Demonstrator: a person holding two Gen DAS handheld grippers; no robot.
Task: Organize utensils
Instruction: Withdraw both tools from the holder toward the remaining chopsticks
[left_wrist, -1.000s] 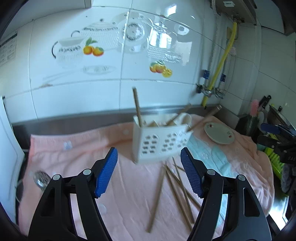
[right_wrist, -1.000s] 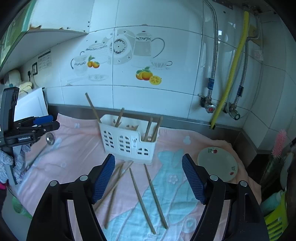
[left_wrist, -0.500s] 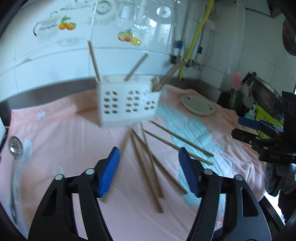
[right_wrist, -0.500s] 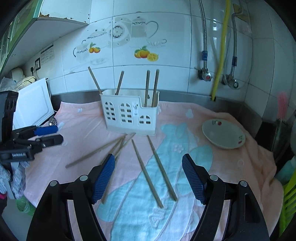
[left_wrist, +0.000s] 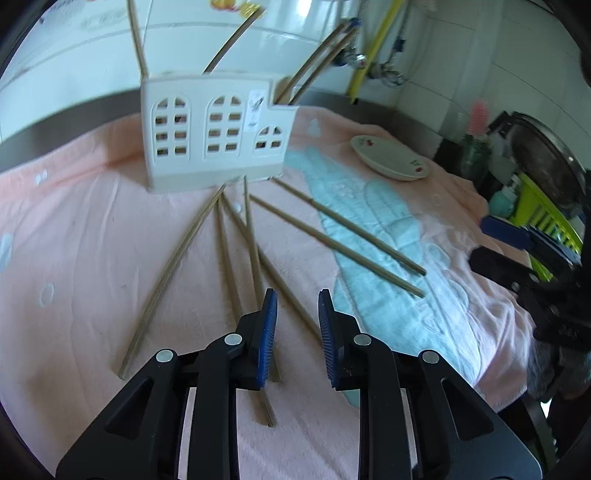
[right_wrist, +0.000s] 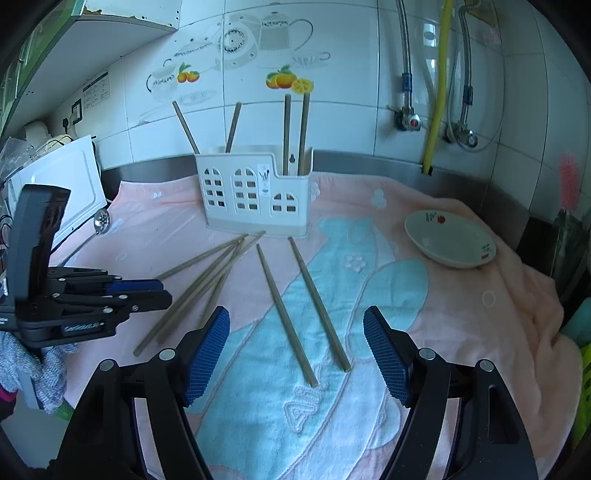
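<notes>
A white plastic utensil holder (left_wrist: 218, 133) (right_wrist: 256, 194) stands on a pink and blue towel with several wooden chopsticks upright in it. Several loose chopsticks (left_wrist: 236, 251) (right_wrist: 207, 284) lie fanned on the towel in front of it; two more (right_wrist: 306, 302) lie to the right. My left gripper (left_wrist: 295, 312) (right_wrist: 147, 291) is low over the near ends of the fanned chopsticks, jaws narrowed to a small gap with one chopstick (left_wrist: 291, 295) running between them. My right gripper (right_wrist: 295, 332) is wide open and empty above the two right chopsticks.
A white bowl (right_wrist: 448, 242) (left_wrist: 389, 162) sits on the towel at the right. A metal strainer spoon (right_wrist: 101, 219) lies at the left edge by a white board. The tiled wall with pipes stands behind. A green rack (left_wrist: 539, 218) is far right.
My left gripper has dropped down toward the loose chopsticks and its jaws have narrowed from wide open to a small gap. The right gripper has tilted down slightly and stays open.
</notes>
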